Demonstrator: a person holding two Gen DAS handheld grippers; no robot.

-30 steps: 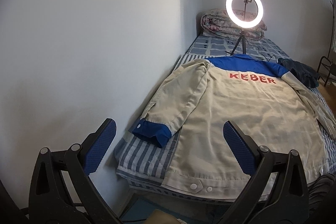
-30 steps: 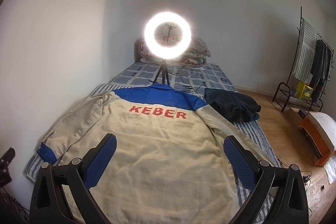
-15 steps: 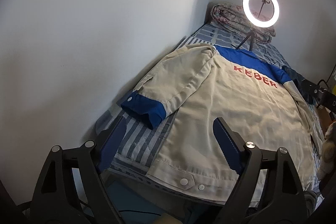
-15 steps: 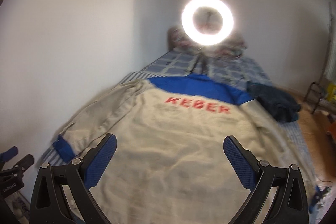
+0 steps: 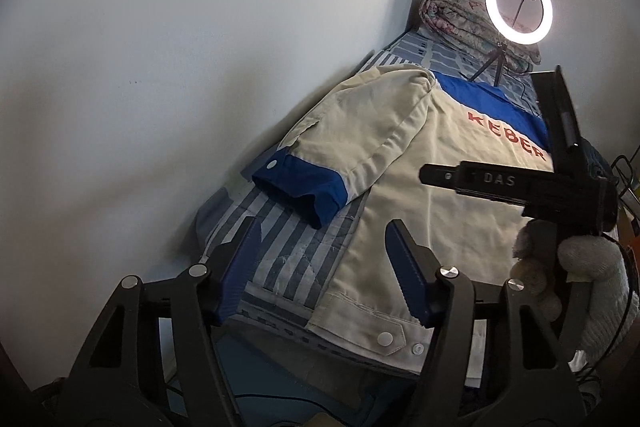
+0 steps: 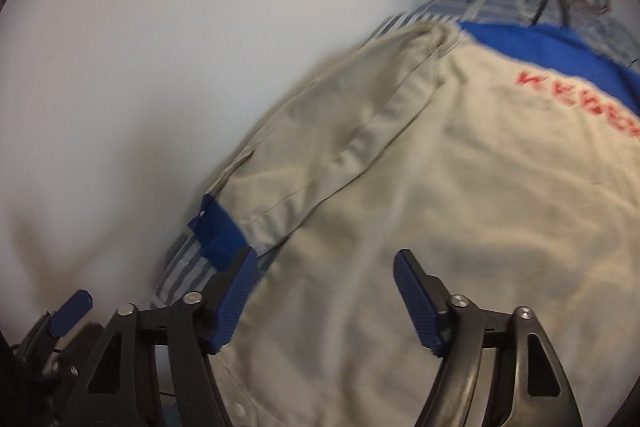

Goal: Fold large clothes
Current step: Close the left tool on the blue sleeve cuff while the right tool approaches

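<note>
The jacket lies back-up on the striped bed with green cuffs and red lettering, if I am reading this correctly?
Not quite: the cuff is blue, not green, as the left wrist view shows. The jacket does lie back-up on the striped bed, with red lettering.

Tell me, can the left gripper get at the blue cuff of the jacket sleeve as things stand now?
Probably yes. The left gripper has been narrowing its jaws, which hold nothing, and the blue cuff lies flat on the striped bedsheet just ahead of it, uncovered. The right gripper hovers over the jacket body, off this path.

Beige jacket (image 5: 440, 195) with blue yoke and cuffs lies back-up on bed.
</note>
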